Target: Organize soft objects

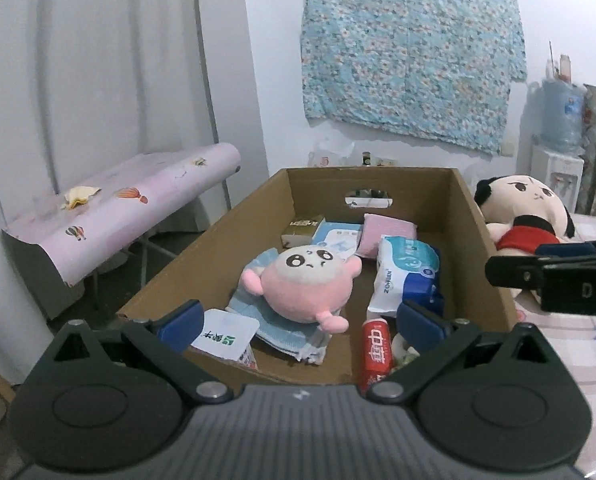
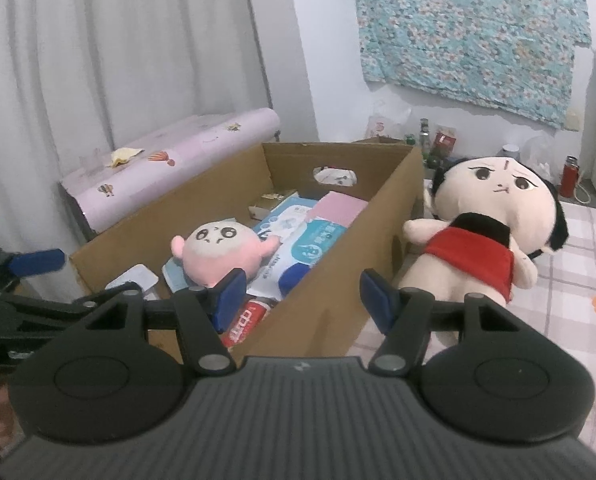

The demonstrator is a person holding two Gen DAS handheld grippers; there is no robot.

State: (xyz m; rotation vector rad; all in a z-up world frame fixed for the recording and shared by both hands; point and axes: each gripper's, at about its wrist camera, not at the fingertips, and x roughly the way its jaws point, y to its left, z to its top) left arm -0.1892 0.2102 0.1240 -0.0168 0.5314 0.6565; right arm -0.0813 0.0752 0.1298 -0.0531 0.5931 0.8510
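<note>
Both jaws spread, nothing held: left gripper (image 1: 299, 322) hovers over the near end of the cardboard box (image 1: 482, 264), right gripper (image 2: 301, 296) over its right wall. Pink plush (image 1: 303, 284) lies inside the box on a blue pack, tissue packs at its 1 o'clock; big doll (image 2: 493, 232) sits outside at 3 o'clock on the checked bedsheet (image 2: 577, 300). Room: white curtain (image 2: 98, 60) at 10 o'clock, floral cloth (image 1: 409, 52) on the wall at 12, pink-covered table (image 1: 138, 200) at 9.

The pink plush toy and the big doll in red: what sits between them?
Wet-wipe packs and the cardboard box's side wall separate the pink plush toy from the big doll, clearest in the right wrist view.
</note>
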